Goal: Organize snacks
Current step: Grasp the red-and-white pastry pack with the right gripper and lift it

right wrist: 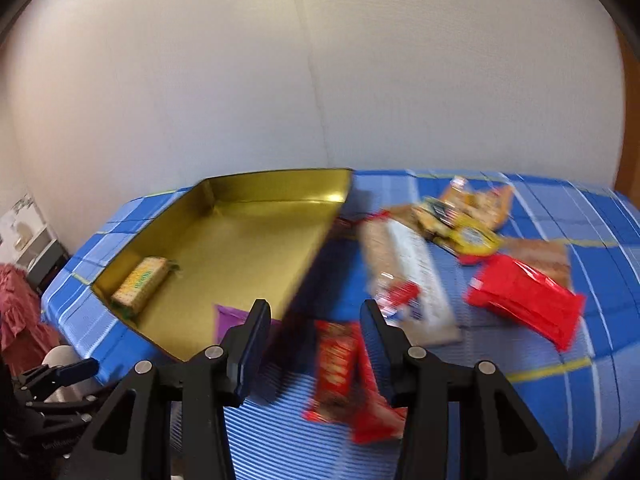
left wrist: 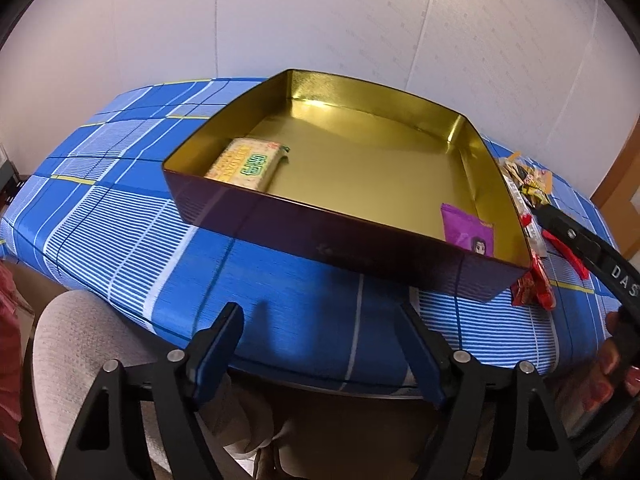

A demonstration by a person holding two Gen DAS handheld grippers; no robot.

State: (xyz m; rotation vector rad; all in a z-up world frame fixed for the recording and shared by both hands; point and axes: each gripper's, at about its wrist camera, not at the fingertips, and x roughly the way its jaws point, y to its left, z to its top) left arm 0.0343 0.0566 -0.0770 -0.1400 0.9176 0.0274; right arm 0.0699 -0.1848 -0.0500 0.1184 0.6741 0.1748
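Note:
A dark tin box with a gold inside (left wrist: 304,224) (right wrist: 256,240) stands on the blue checked tablecloth. In it lie a yellow cracker pack (left wrist: 248,164) (right wrist: 140,280) and a purple packet (left wrist: 470,234) (right wrist: 228,318). My left gripper (left wrist: 320,312) is open and empty, low at the table's near edge in front of the box. My right gripper (right wrist: 316,308) is open and empty, above a red chocolate bar pack (right wrist: 340,364) to the right of the box. It shows in the left wrist view (left wrist: 560,224) beside the box's right wall.
Loose snacks lie right of the box: a long white cracker pack (right wrist: 408,272), a red bag (right wrist: 524,300), yellow and orange packets (right wrist: 464,216). A beige chair (left wrist: 80,360) is under the near table edge. A wall stands behind the table.

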